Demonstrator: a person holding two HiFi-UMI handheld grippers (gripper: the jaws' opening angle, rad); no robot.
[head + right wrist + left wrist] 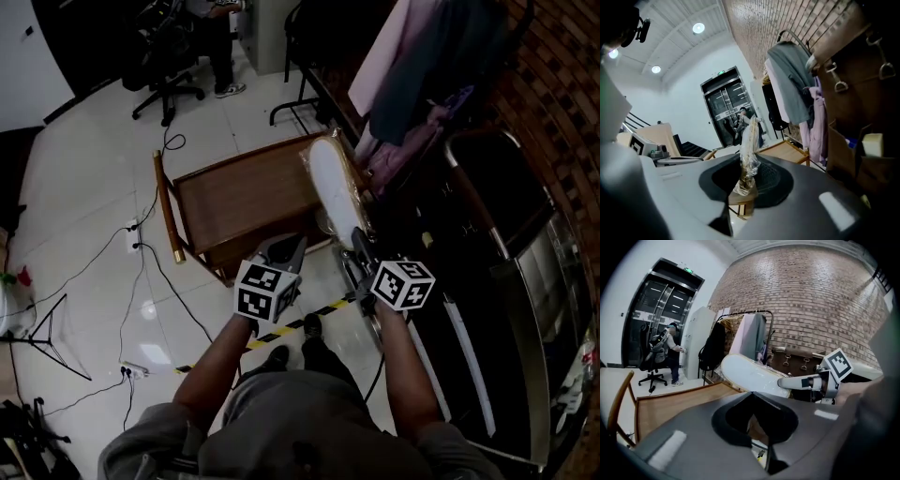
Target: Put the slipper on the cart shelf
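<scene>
The slipper shows its white sole and is wrapped in clear plastic. It hangs over the right end of the wooden cart, heel end toward me. My right gripper is shut on the near end of the slipper, with the crinkled plastic pinched between the jaws. The left gripper view has the slipper ahead, above the cart's top shelf. My left gripper hovers at the cart's near edge, its jaws together with nothing between them.
A clothes rack with hanging garments stands behind the cart by the brick wall. Dark furniture fills the right side. An office chair and a person are at the far end. Cables and striped tape lie on the floor.
</scene>
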